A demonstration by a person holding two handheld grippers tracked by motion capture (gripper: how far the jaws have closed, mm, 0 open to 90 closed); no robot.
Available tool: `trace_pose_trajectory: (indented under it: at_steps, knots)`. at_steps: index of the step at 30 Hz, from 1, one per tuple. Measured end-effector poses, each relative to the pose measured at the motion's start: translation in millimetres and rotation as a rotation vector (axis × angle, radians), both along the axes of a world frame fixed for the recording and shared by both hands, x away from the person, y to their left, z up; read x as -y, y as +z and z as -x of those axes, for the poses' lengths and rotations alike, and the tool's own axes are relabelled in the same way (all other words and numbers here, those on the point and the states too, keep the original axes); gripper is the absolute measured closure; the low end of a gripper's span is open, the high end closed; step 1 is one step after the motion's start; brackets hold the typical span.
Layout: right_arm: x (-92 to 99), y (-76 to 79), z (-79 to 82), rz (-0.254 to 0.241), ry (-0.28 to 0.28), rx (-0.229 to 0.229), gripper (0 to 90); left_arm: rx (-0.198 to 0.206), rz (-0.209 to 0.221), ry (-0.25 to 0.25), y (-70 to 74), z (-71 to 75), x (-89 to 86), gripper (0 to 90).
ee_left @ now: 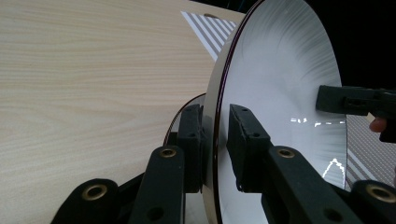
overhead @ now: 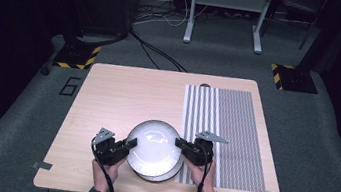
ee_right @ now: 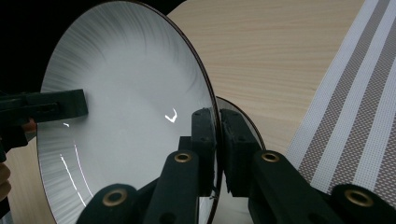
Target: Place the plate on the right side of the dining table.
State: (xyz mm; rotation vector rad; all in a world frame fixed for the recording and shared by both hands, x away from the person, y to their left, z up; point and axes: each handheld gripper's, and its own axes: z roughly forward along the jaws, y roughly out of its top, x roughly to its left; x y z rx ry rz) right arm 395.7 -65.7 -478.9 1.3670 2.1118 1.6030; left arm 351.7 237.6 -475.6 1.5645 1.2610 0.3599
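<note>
L gripper (ee_left: 215,140) clamped on white plate (overhead: 153,146) at its L rim; R gripper (ee_right: 219,144) clamped on opp rim. Top plate raised off a 2nd plate (overhead: 173,173) below, table (overhead: 118,93) near edge, beside striped mat (overhead: 234,130).

One mark can be read: a black outlined figure "6" (overhead: 70,86), seen on the grey floor (overhead: 20,105) just beside the far left corner of the desk (overhead: 123,94). Yellow-and-black hazard striping (overhead: 80,59) is noted on the dark base plates standing on the floor beyond the desk, a warning pattern without lettering. No other text, label or brand can be made out.
</note>
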Motion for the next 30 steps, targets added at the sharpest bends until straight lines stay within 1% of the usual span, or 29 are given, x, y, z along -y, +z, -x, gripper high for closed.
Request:
trace_pose_trajectory:
  at_steps: [1,2,3,5,9,13,18,27,30]
  knots:
    - [0.0,0.0,0.0,0.000,0.000,0.000,84.7,0.004,0.005,0.000,1.3,0.0,0.6,75.2]
    - [1.4,3.6,1.6,-0.003,-0.003,0.011,84.7,0.009,0.013,-0.002,3.1,-0.2,1.9,75.2]
    - [2.2,4.8,2.0,0.003,-0.006,0.015,84.8,0.009,0.013,-0.002,3.1,-0.2,1.9,75.2]
    - [4.0,7.6,2.9,0.000,-0.011,0.020,84.8,0.018,0.006,-0.014,6.0,-0.8,3.6,75.1]
    - [7.7,12.1,4.3,0.003,-0.016,0.030,84.9,0.021,0.010,-0.024,8.8,-2.2,6.0,75.0]
    - [10.1,14.3,5.3,-0.003,-0.021,0.028,84.9,0.024,0.010,-0.027,10.9,-3.4,8.2,75.0]
    - [15.4,18.0,6.4,-0.006,-0.031,0.037,85.1,0.032,0.008,-0.042,15.0,-6.5,12.2,74.9]
    - [23.8,23.1,6.8,-0.012,-0.046,0.044,85.2,0.030,0.014,-0.064,20.7,-11.1,19.6,75.0]
    - [26.6,25.9,7.7,-0.014,-0.052,0.047,85.3,0.035,0.012,-0.069,22.8,-13.4,22.2,74.7]
